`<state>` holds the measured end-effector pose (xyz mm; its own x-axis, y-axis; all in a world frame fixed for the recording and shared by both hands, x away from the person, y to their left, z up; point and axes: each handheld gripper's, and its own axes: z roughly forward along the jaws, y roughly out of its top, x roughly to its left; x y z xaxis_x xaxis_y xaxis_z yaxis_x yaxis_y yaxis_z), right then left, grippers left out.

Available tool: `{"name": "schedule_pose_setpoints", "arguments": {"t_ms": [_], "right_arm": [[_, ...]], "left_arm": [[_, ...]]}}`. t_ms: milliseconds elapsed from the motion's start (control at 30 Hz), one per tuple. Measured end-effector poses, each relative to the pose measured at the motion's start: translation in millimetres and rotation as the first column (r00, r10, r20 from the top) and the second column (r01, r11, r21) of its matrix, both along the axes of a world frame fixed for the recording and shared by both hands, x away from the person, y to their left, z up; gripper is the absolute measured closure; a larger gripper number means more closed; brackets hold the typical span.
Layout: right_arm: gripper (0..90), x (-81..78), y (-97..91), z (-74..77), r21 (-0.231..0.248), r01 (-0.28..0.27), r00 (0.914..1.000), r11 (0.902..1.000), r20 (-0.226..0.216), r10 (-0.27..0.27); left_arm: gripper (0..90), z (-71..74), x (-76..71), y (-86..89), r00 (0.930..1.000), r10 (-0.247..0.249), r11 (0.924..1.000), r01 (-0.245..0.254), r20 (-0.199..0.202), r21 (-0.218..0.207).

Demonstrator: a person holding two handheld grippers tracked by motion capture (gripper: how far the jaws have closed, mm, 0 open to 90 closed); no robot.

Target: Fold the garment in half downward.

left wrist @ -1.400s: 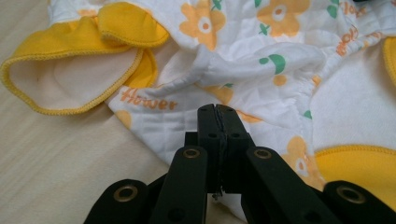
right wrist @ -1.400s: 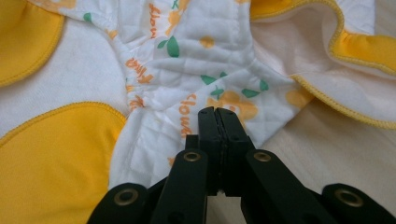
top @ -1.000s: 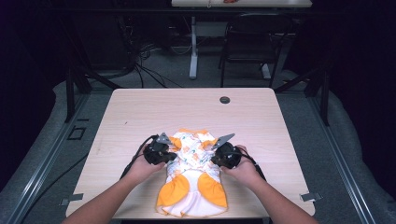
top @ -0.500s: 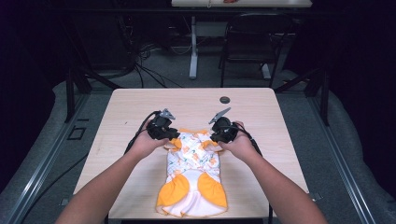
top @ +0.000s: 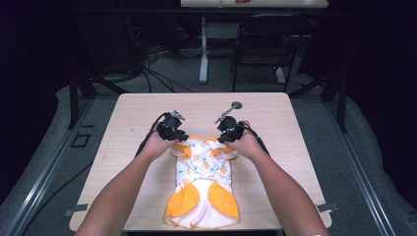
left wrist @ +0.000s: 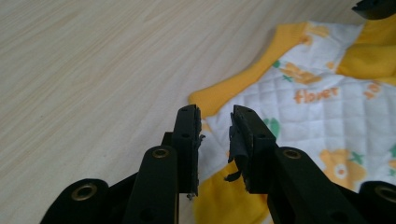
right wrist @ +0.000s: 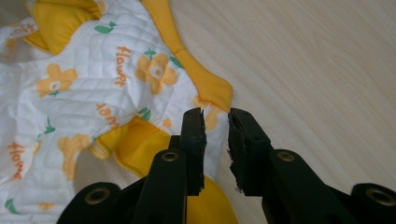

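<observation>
Room: dark all round, grey floor, black cables on the floor behind the table, one black chair point(top: 265, 49) far back, one white table leg point(top: 203, 54) beside it.
Table point(top: 147, 113): one, light wood with fine lines in it, bare at the far side and down both edges.
Small round thing point(top: 236, 104): one, dark, on the far part of the table, well apart from the clothes.
Baby clothes point(top: 202, 182): one piece, white and quilted, with orange flowers, green leaves and the word "flower" printed on it, orange cuffs and orange edges; flat on the near middle of the table, long way towards the person, top end between the two grippers.
Arms: two, bare, coming in from the near edge, one on each side of the clothes.
Left gripper point(left wrist: 215, 140): one, black, over the top left corner of the clothes; jaws have just been opening, now apart with a clear gap, not pinching anything, cloth lying under them.
Right gripper point(right wrist: 216, 140): one, black, over the top right corner by an orange cuff; jaws have just been opening too, now apart, letting go, cloth under them and not squeezed.
Cables: one black one trailing from each gripper.
</observation>
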<state>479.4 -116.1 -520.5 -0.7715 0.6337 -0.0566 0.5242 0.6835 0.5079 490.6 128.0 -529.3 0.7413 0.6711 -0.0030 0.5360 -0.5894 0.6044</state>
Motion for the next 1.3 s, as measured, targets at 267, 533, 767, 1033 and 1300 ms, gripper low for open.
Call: {"name": "schedule_pose_setpoints", "arguments": {"t_ms": [267,533,767,1033,1300], "right_arm": [[70.4,9.3,7.0,-12.7,-0.017,0.003,0.9998,0.9999,-0.021,-0.003],[68.2,13.0,10.9,-23.9,-0.043,0.011,0.9996,0.9990,-0.025,-0.012],[65.4,17.8,9.3,-29.5,-0.071,0.020,0.9987,0.9972,-0.045,-0.024],[64.2,20.7,4.5,-32.6,-0.040,0.050,0.9942,0.9980,-0.093,-0.053],[73.7,21.2,4.0,-33.1,-0.008,0.060,0.9897,0.9982,-0.130,-0.060]], "left_arm": [[67.4,-11.1,6.6,-4.7,0.9997,-0.005,1.0000,0.005,-0.024,0.001],[64.3,-24.8,8.4,-7.3,0.9991,-0.003,0.9998,0.004,-0.043,0.021],[59.8,-31.4,8.2,-9.7,0.9985,0.002,0.9987,0.000,-0.055,0.050],[57.5,-33.8,7.1,-7.1,0.9982,0.025,0.9994,-0.023,-0.054,0.025],[66.0,-33.2,6.0,-8.4,0.9981,0.003,0.9998,-0.002,-0.062,0.019]]}}
